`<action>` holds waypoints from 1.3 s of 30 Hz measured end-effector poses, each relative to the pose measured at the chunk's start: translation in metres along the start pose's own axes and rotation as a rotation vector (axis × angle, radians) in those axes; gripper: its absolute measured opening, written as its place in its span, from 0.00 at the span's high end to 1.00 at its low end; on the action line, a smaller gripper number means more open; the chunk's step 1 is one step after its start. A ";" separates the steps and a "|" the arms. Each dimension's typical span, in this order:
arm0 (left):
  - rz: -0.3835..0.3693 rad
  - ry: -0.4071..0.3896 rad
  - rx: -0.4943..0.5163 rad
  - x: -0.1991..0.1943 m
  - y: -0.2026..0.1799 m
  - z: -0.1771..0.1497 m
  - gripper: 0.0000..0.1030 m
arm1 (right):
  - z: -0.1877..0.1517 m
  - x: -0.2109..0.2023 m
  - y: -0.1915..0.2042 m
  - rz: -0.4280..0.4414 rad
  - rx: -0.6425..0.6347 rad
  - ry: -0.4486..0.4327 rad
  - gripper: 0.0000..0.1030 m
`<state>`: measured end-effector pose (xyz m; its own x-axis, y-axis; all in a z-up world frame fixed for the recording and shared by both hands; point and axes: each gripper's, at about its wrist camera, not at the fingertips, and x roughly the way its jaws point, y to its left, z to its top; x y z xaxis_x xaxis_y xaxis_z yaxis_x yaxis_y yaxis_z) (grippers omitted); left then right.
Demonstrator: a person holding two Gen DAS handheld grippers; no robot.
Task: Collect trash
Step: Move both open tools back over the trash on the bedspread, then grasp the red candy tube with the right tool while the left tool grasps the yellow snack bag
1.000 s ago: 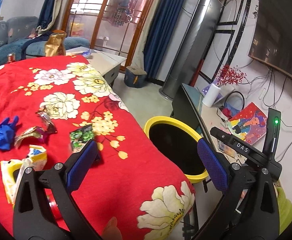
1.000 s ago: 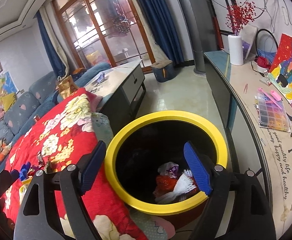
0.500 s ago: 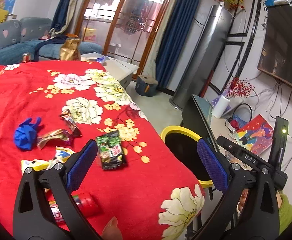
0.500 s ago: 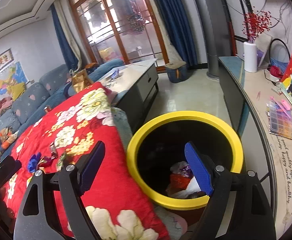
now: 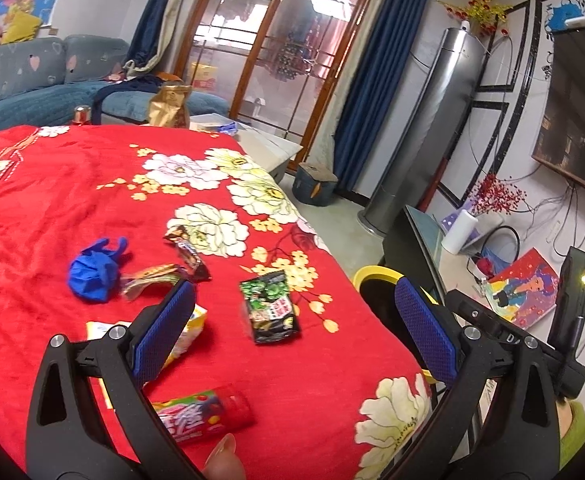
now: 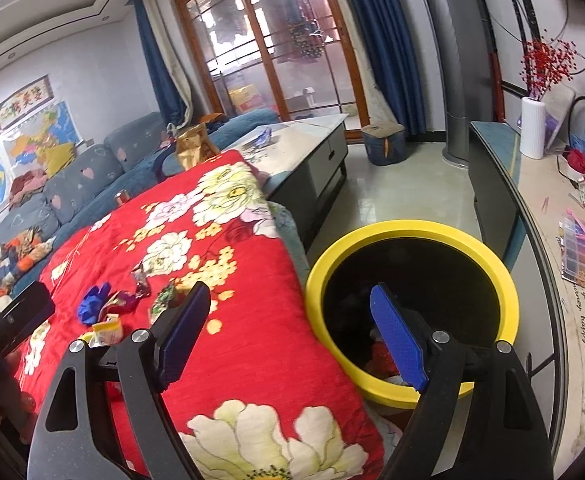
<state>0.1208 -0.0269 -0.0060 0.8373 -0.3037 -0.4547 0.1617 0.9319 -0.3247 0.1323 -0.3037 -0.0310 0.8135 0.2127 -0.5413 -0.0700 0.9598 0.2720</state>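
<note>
Trash lies on a red flowered blanket (image 5: 72,200): a green-black snack packet (image 5: 270,307), a crumpled blue glove (image 5: 92,274), a dark candy wrapper (image 5: 186,252), a shiny foil wrapper (image 5: 150,280), a yellow-white packet (image 5: 186,330) and a red tube-shaped wrapper (image 5: 204,412). My left gripper (image 5: 292,328) hangs open above the blanket's near part, nothing between its blue pads. My right gripper (image 6: 288,336) is open and empty, straddling the blanket's edge and the yellow-rimmed black bin (image 6: 412,232), which holds some trash (image 6: 384,356). The bin's rim (image 5: 376,274) also shows in the left wrist view.
A grey coffee table (image 6: 312,148) stands beyond the blanket, a blue sofa (image 5: 32,80) at the left. A long counter (image 6: 552,240) with a white vase (image 6: 532,128) and a bead box (image 6: 584,256) runs at the right of the bin. A gold bag (image 5: 170,106) stands behind the blanket.
Both views have swung left, away from the bin and over the blanket. More of the trash now lies ahead of my left gripper. Both grippers stay open and empty.
</note>
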 end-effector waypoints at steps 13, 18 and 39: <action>0.059 -0.029 -0.053 -0.016 0.034 0.005 0.11 | -0.011 0.000 0.036 0.064 -0.068 0.036 0.23; 0.087 -0.033 -0.082 -0.021 0.048 0.006 0.11 | -0.014 0.001 0.049 0.086 -0.092 0.047 0.23; 0.206 0.074 -0.265 -0.016 0.132 -0.021 0.19 | -0.038 0.022 0.117 0.237 -0.211 0.157 0.23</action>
<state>0.1177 0.0971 -0.0586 0.7967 -0.1366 -0.5887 -0.1565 0.8942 -0.4193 0.1198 -0.1793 -0.0415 0.6629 0.4441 -0.6028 -0.3771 0.8935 0.2436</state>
